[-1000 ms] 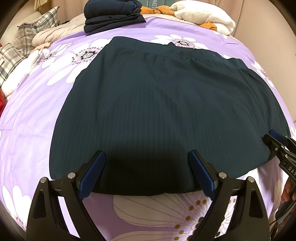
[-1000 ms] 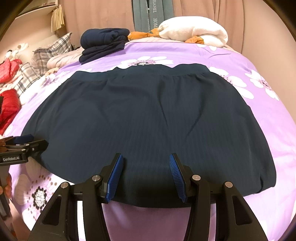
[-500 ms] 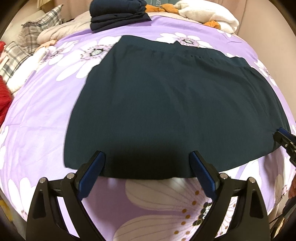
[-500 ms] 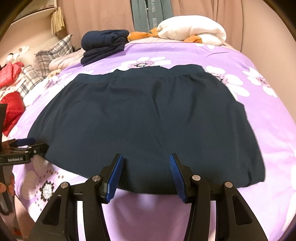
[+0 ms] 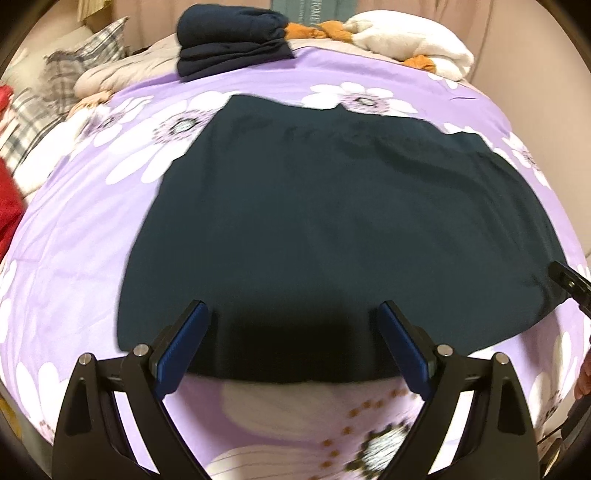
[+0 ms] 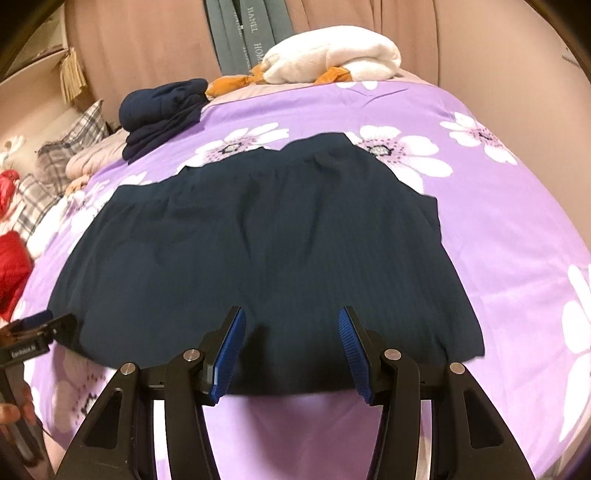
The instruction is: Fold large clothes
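The bed (image 5: pixel 66 258), under a purple flowered cover, carries the dark ribbed garment (image 5: pixel 332 229) spread flat, waistband toward the far side. Against the earlier frames, more cover shows around the garment in both views and both grippers sit farther back from its near hem. A folded navy stack (image 5: pixel 229 37) lies beyond it. The left gripper (image 5: pixel 293 343) stands wide and empty; the right gripper (image 6: pixel 291 354) stands narrower, also empty. Only the right wrist view shows hanging grey straps (image 6: pixel 247 33).
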Action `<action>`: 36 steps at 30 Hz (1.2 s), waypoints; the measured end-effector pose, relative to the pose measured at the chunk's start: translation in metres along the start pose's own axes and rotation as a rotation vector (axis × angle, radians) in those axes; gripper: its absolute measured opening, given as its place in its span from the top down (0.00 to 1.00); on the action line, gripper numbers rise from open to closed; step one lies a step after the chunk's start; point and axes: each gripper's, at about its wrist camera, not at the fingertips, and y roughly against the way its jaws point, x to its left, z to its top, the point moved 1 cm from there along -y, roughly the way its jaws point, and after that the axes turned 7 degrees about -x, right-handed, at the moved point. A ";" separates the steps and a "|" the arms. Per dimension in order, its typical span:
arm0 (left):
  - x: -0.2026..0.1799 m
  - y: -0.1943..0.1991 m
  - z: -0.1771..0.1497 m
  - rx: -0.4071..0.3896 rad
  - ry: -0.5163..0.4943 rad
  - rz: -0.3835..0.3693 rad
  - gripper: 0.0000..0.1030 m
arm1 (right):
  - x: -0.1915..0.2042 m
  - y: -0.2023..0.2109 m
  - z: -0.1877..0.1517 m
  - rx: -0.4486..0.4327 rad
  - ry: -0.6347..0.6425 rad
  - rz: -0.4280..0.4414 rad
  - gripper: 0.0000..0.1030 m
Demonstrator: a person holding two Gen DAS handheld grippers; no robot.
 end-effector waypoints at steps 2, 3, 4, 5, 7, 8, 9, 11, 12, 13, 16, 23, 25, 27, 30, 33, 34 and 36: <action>-0.014 -0.003 0.005 -0.009 -0.033 -0.014 0.10 | 0.008 -0.003 0.007 -0.010 0.013 0.014 0.50; -0.019 -0.006 0.006 -0.008 -0.045 -0.016 0.10 | 0.012 -0.005 0.011 -0.012 0.023 0.026 0.50; -0.025 -0.009 0.008 -0.005 -0.060 -0.019 0.10 | 0.017 -0.009 0.014 -0.008 0.035 0.041 0.49; -0.029 -0.012 0.010 -0.003 -0.070 -0.021 0.10 | 0.022 -0.015 0.018 0.004 0.047 0.056 0.47; -0.033 -0.018 0.014 -0.001 -0.083 -0.023 0.10 | 0.029 -0.027 0.022 0.026 0.068 0.075 0.47; -0.034 -0.023 0.017 0.001 -0.092 -0.019 0.10 | 0.033 -0.034 0.024 0.037 0.080 0.080 0.47; -0.035 -0.026 0.019 0.003 -0.097 -0.015 0.10 | 0.039 -0.045 0.026 0.054 0.097 0.078 0.47; -0.032 -0.038 0.025 0.023 -0.101 -0.002 0.10 | 0.042 -0.057 0.026 0.081 0.109 0.076 0.47; -0.030 -0.041 0.027 0.029 -0.098 -0.001 0.09 | 0.045 -0.069 0.027 0.106 0.106 0.076 0.47; -0.028 -0.045 0.030 0.037 -0.096 0.005 0.09 | 0.045 -0.073 0.027 0.119 0.103 0.077 0.47; -0.023 -0.056 0.042 0.045 -0.106 0.024 0.08 | 0.046 -0.089 0.034 0.137 0.106 0.067 0.47; 0.003 -0.085 0.066 0.068 -0.058 0.049 0.08 | 0.028 -0.121 0.062 0.148 0.098 -0.038 0.47; 0.009 -0.089 0.070 0.070 -0.047 0.062 0.08 | 0.021 -0.125 0.069 0.141 0.114 -0.090 0.47; 0.015 -0.093 0.073 0.069 -0.043 0.077 0.08 | 0.015 -0.128 0.073 0.134 0.125 -0.120 0.47; 0.022 -0.098 0.077 0.066 -0.041 0.092 0.08 | 0.002 -0.130 0.079 0.129 0.105 -0.151 0.47; 0.029 -0.099 0.079 0.060 -0.042 0.110 0.08 | -0.014 -0.128 0.083 0.128 0.061 -0.173 0.47; 0.031 -0.099 0.080 0.057 -0.041 0.118 0.08 | -0.019 -0.127 0.084 0.128 0.050 -0.186 0.47; 0.034 -0.097 0.080 0.053 -0.041 0.130 0.08 | -0.030 -0.120 0.083 0.119 0.034 -0.218 0.47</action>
